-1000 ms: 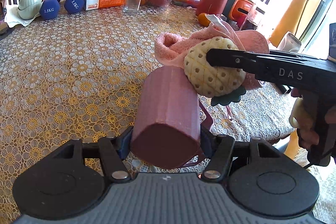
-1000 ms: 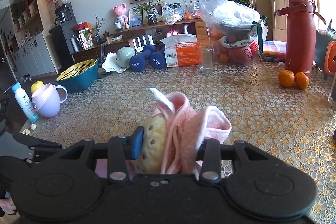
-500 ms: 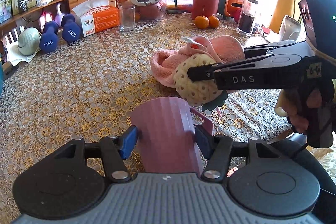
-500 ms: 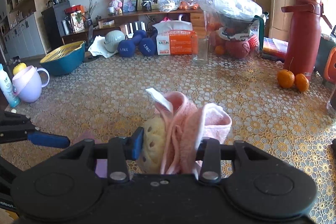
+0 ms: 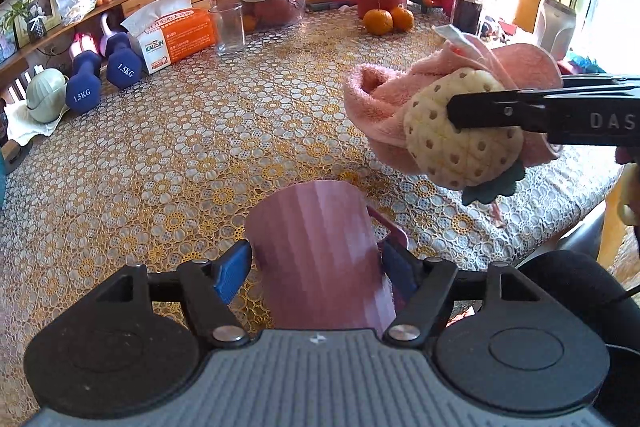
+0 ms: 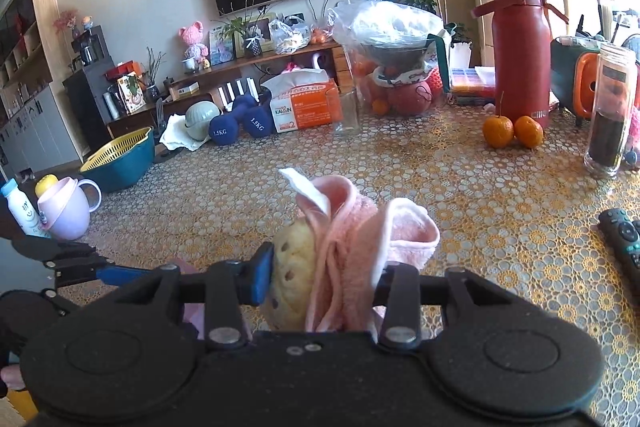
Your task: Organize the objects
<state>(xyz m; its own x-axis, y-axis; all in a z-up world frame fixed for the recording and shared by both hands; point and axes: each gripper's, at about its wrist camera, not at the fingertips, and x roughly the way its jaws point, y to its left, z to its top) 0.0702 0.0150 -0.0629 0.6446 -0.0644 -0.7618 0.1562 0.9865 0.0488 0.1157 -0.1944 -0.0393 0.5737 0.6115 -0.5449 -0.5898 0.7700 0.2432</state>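
Left wrist view: left gripper [image 5: 316,267] clamps a mauve cup [image 5: 320,259] by its sides, long axis pointing away over the table's [image 5: 168,155] near edge. Right gripper [image 6: 320,277] is closed on a pineapple-shaped toy [image 5: 460,139] and pink towel [image 5: 384,99], held above the table's right edge, toy's leaf end downward

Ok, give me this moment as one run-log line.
left claw: shut on mauve cup | right claw: shut on pineapple towel | both held above table
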